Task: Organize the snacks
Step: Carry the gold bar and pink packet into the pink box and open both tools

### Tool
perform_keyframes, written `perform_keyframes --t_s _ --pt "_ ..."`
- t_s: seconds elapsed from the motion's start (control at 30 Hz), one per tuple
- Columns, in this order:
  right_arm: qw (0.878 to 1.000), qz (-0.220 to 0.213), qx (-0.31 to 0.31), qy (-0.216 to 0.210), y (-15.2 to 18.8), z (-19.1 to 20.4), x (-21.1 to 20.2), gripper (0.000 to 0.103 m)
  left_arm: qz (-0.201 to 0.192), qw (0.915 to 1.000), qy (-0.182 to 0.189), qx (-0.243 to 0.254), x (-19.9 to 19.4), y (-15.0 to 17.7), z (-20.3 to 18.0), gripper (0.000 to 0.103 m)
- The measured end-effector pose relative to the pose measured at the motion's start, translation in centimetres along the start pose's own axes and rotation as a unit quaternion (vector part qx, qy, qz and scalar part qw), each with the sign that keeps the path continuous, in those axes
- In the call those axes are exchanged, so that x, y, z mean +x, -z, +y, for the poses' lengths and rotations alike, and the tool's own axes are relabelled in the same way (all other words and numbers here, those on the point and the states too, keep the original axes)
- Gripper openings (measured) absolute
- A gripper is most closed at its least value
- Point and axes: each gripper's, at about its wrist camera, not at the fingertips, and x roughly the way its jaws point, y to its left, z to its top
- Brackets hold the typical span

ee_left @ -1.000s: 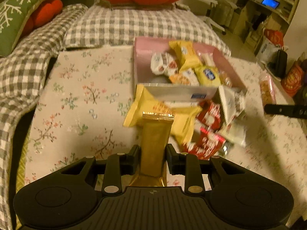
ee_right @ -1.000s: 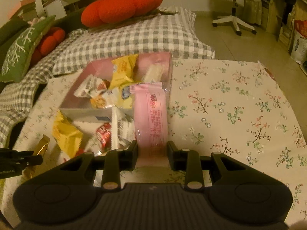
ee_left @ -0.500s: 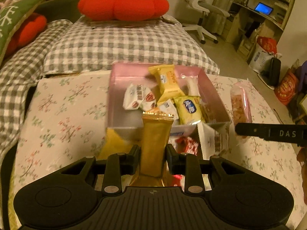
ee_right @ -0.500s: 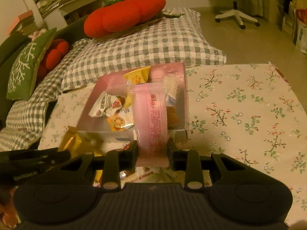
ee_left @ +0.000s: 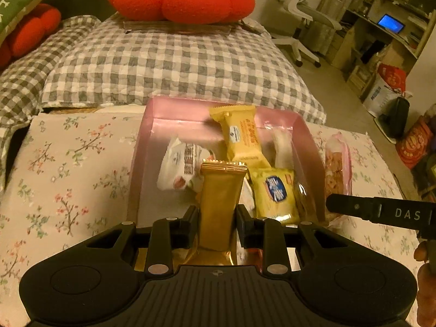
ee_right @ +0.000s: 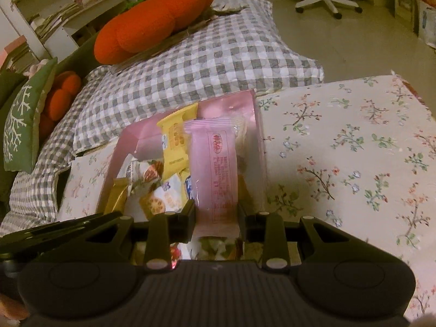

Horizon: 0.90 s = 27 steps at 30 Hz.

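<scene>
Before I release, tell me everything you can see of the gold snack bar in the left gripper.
The gold foil-wrapped snack bar is a long, flat packet with a glossy metallic wrapper and a crimped, serrated top seal. The left gripper clamps its lower half from both sides, and it points forward along the fingers. Its top end hangs over the near part of the open pink cardboard box, in front of a white packet and a yellow one. No print is legible.
</scene>
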Motion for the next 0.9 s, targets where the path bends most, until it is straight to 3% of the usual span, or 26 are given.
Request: perform_keyframes --t_s 0.37,0.67,0.73,0.77,0.8,0.9 --pt "1.0 0.006 -0.009 -0.007 -2.7 0.8 2.9 0.029 -0.003 0.9998 -0.012 -0.012 3.6 -2.5 0.9 0.027" --pt "1.0 0.003 -0.01 -0.003 -4.2 1.3 3.8 0.03 -0.041 0.9987 -0.004 -0.031 4.6 -4.5 1.2 0.029" --pt "1.0 -0.003 -0.005 -0.003 -4.3 1.2 3.7 0.04 -0.056 0.9979 -0.004 -0.033 4.3 -4.6 1.2 0.039" --pt "1.0 -0.005 -0.004 -0.002 -4.2 1.0 3.5 0.056 -0.056 0.9979 -0.002 -0.032 4.2 -4.6 1.1 0.045" --pt "1.0 -0.008 -0.004 -0.002 -4.2 1.0 3.4 0.064 -0.055 0.998 0.001 -0.03 4.1 -4.6 1.0 0.053" --pt "1.0 -0.006 -0.005 0.006 -4.0 0.6 3.0 0.063 -0.052 0.9985 0.004 -0.017 3.8 -4.2 0.6 0.059"
